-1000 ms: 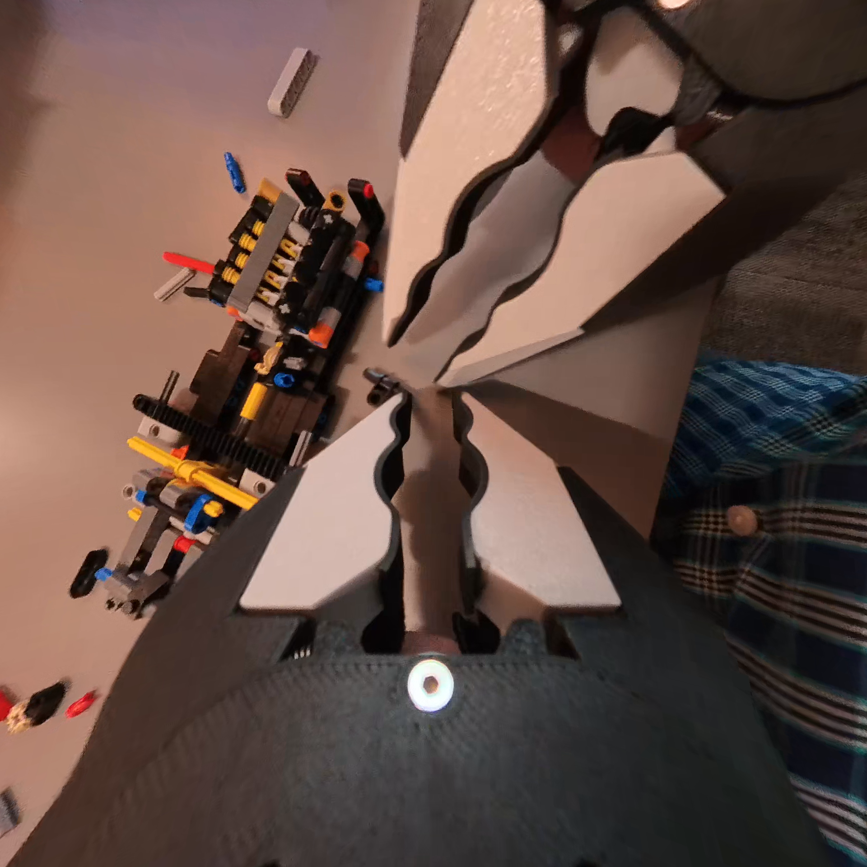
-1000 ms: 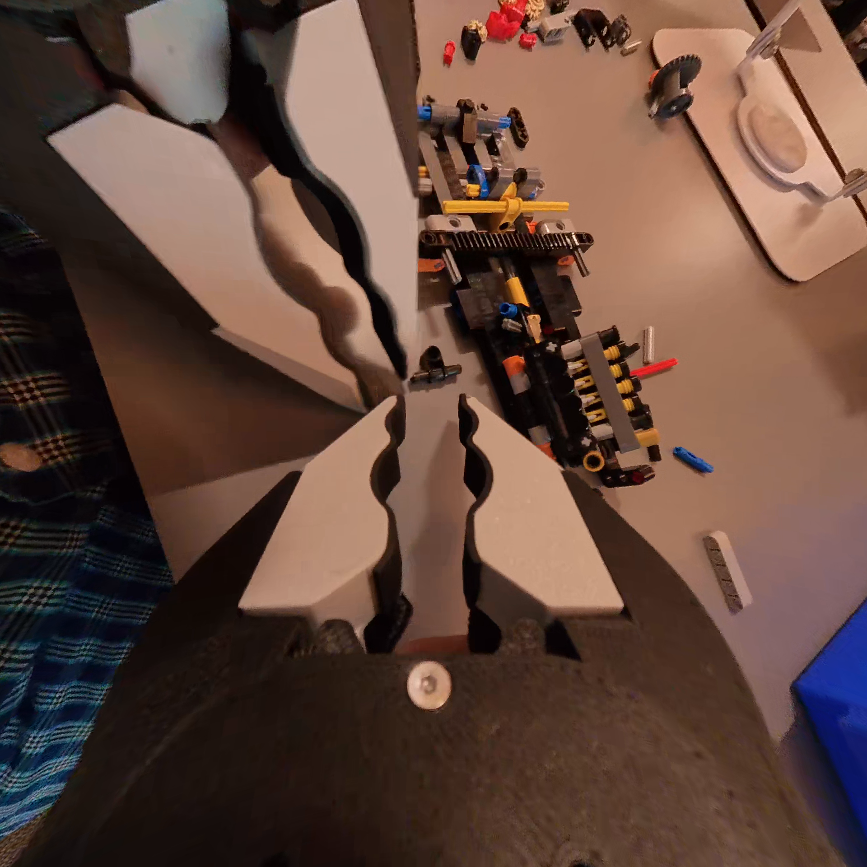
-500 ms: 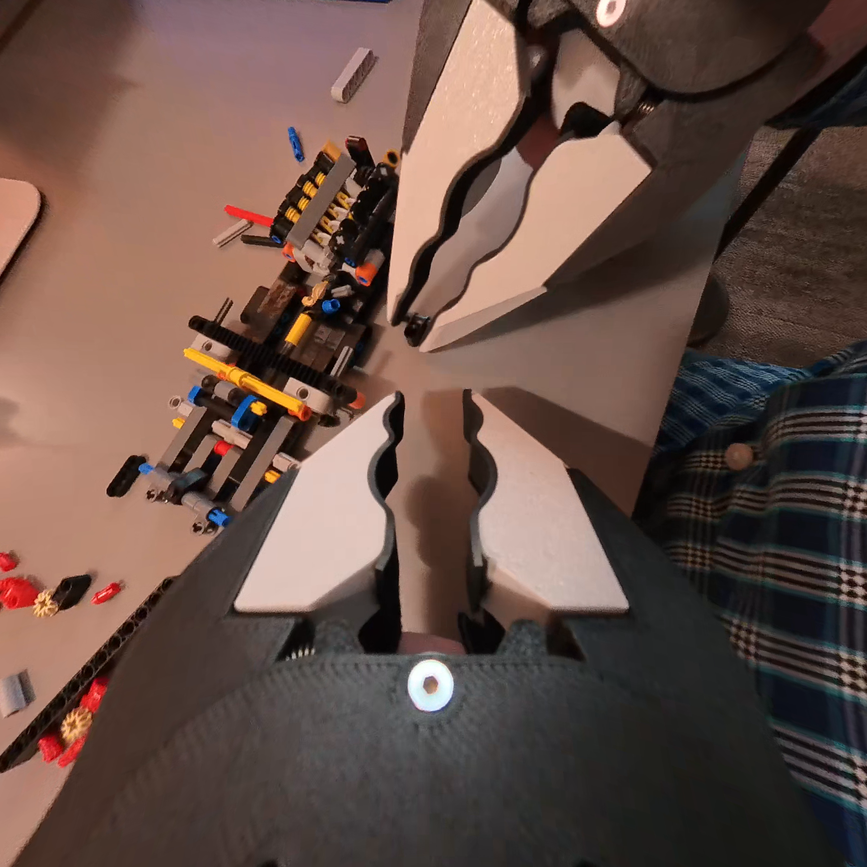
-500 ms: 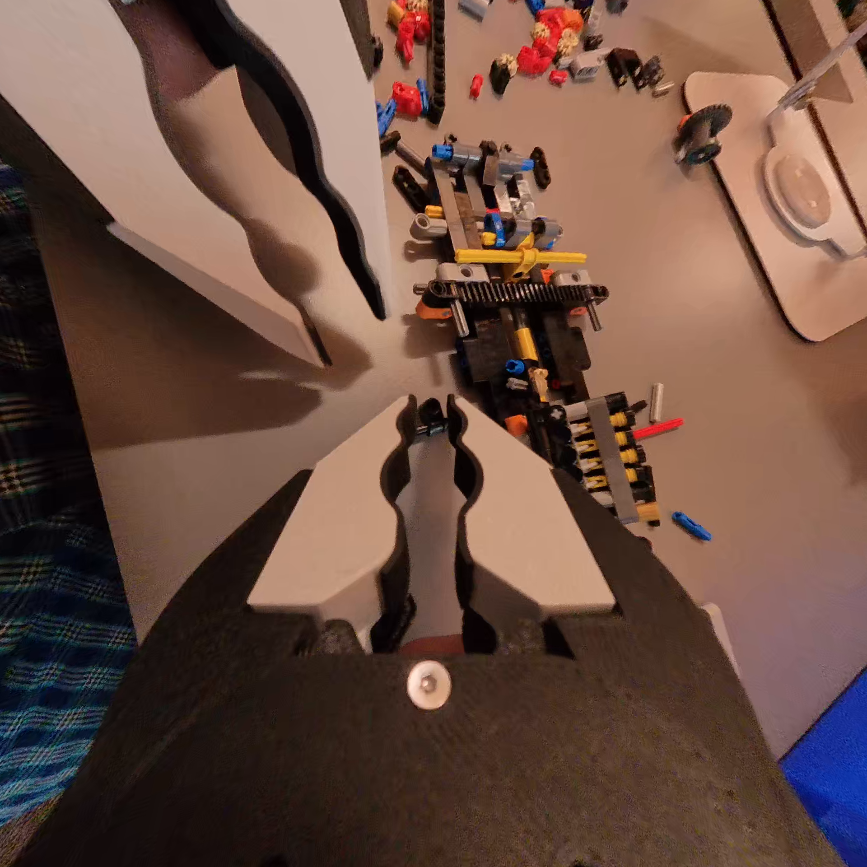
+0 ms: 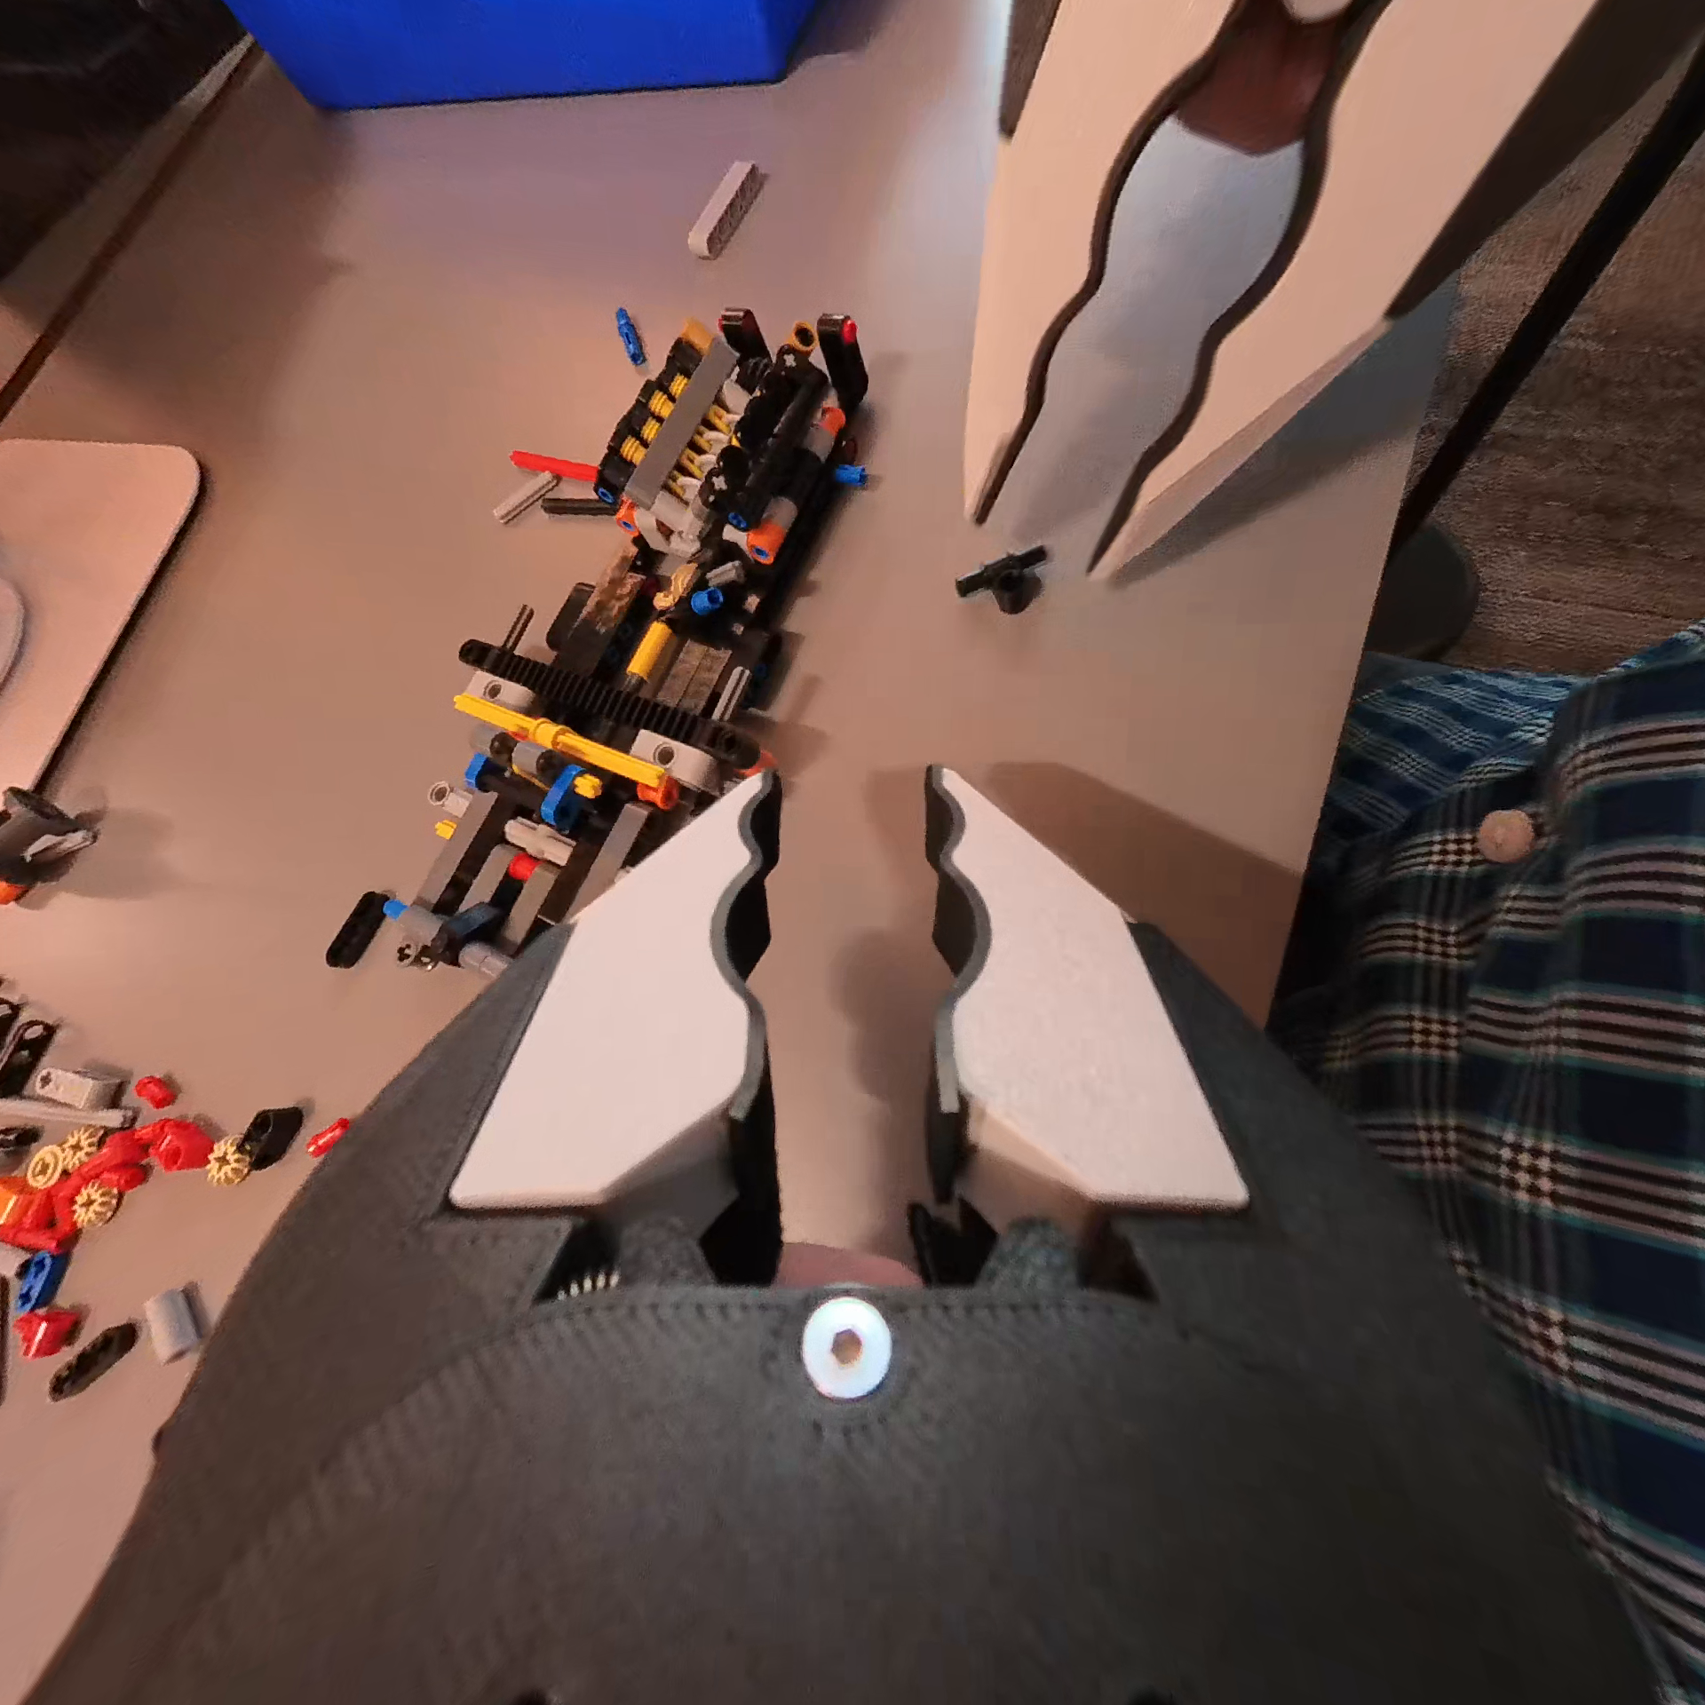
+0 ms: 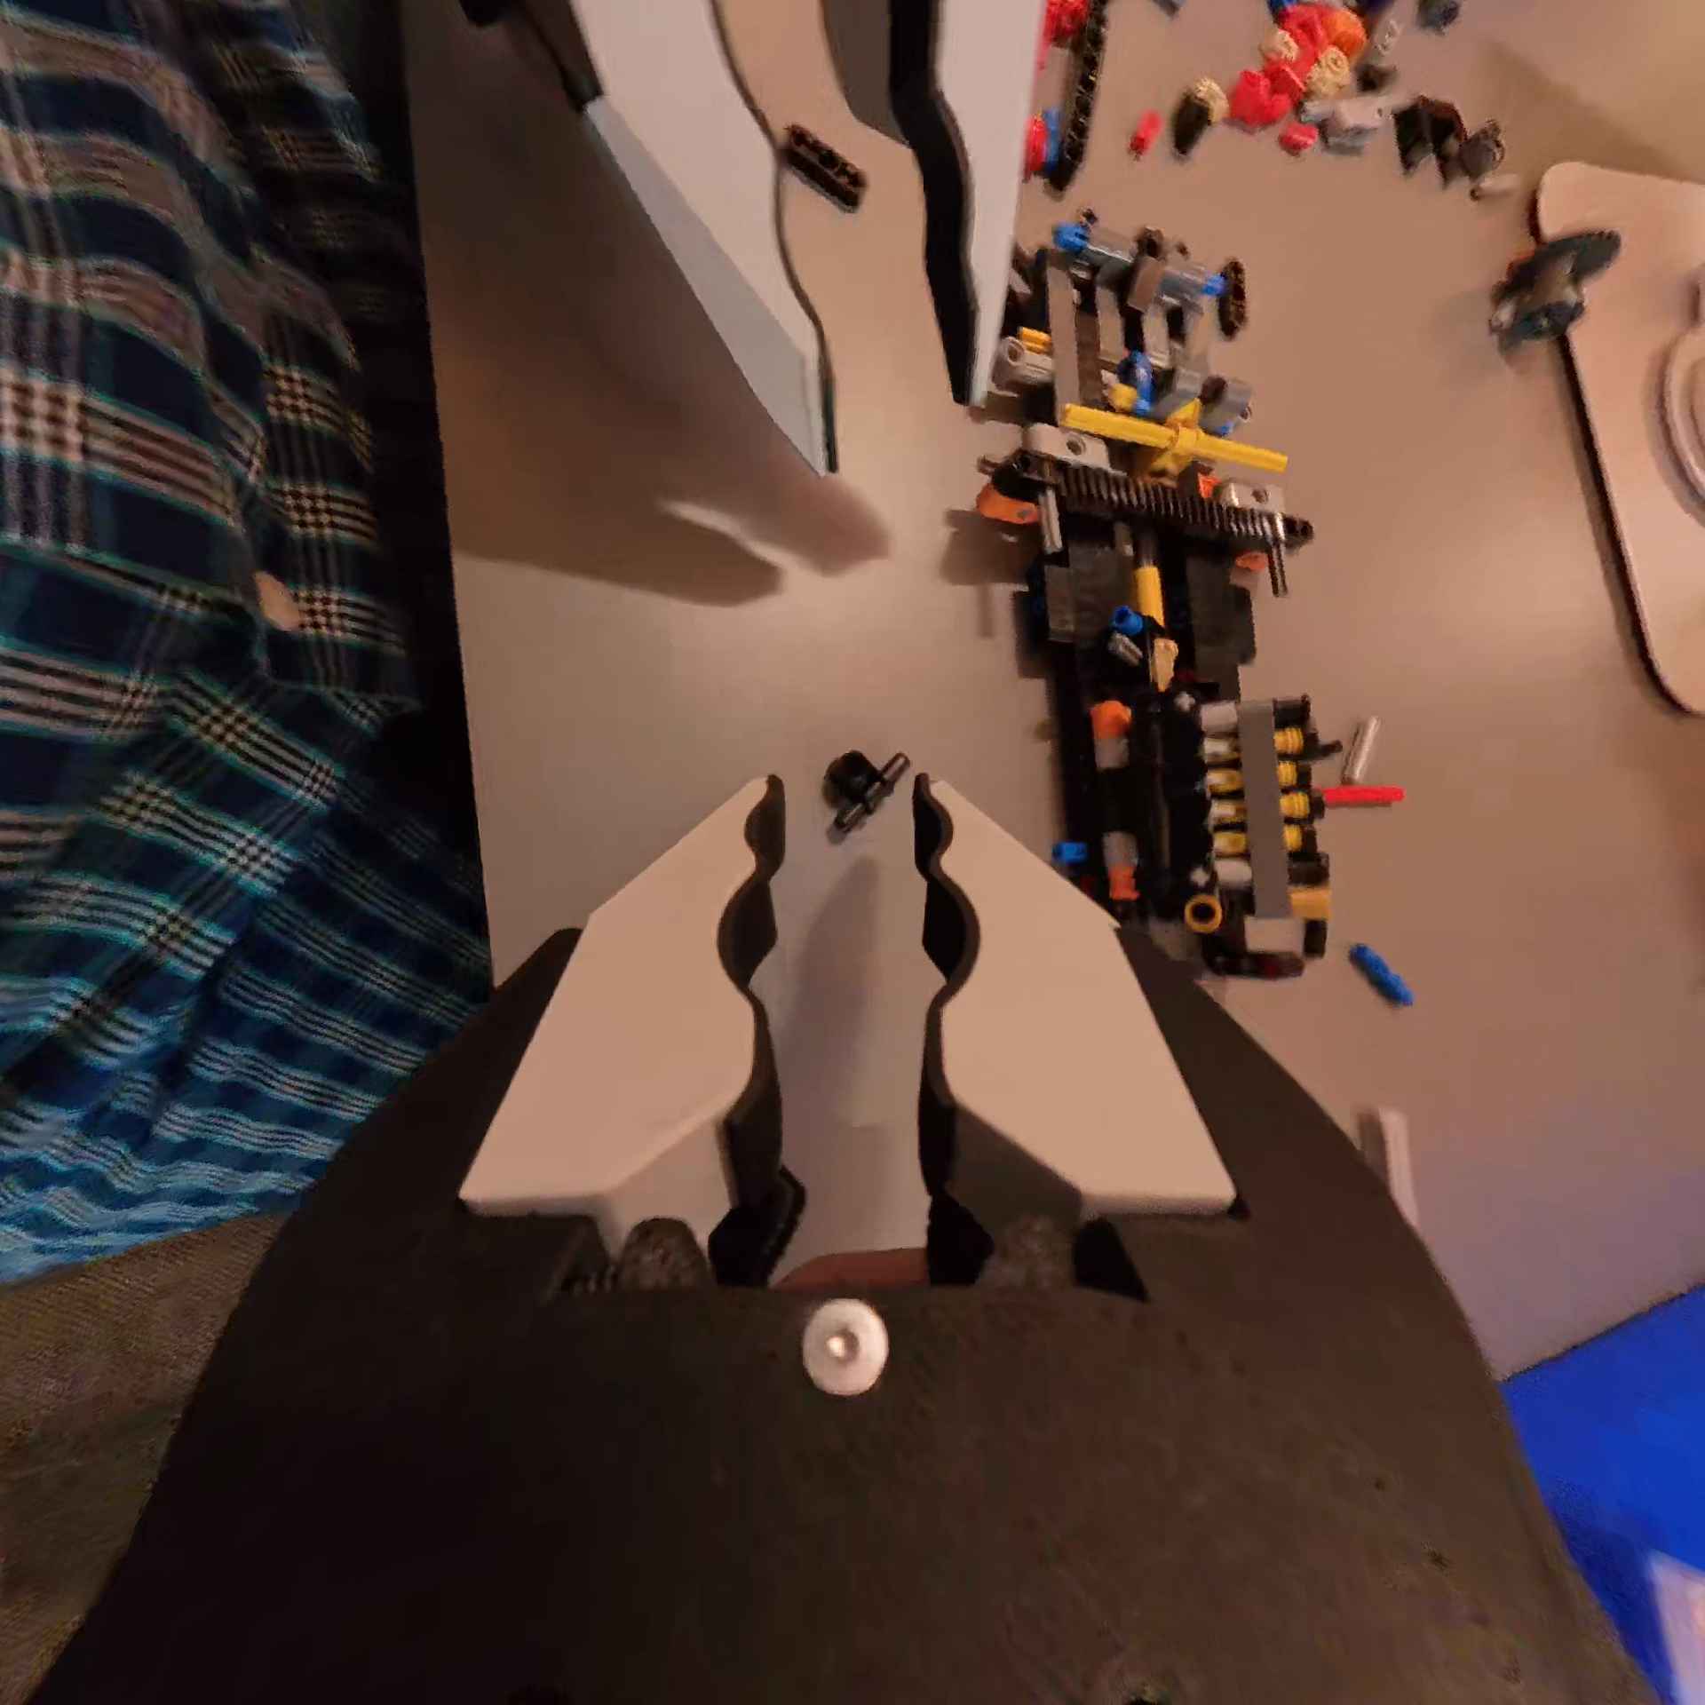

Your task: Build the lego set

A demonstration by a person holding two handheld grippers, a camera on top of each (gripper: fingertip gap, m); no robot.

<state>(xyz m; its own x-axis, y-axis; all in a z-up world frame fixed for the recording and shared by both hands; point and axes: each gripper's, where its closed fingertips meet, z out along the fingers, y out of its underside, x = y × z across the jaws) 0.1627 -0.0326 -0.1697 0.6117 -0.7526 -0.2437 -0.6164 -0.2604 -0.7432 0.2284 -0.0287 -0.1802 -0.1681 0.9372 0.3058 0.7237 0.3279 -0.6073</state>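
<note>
Black connector (image 6: pixel 858 789) lies loose just ahead of right gripper (image 6: pixel 847 792) tips, long axis diagonal; both grippers parted, empty; only left view shows left gripper (image 5: pixel 851 784) gap.

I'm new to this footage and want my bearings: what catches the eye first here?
The long half-built lego model lying mid-table stands out, black with yellow, blue and orange parts. A small black connector piece lies loose just ahead of the open right gripper. A red-heavy heap of loose parts sits at the left view's edge.

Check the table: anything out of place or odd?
One thing: a small black connector piece lies loose on the table, apart from the long lego build, just beyond the open right gripper. The left gripper is open and empty.
</note>
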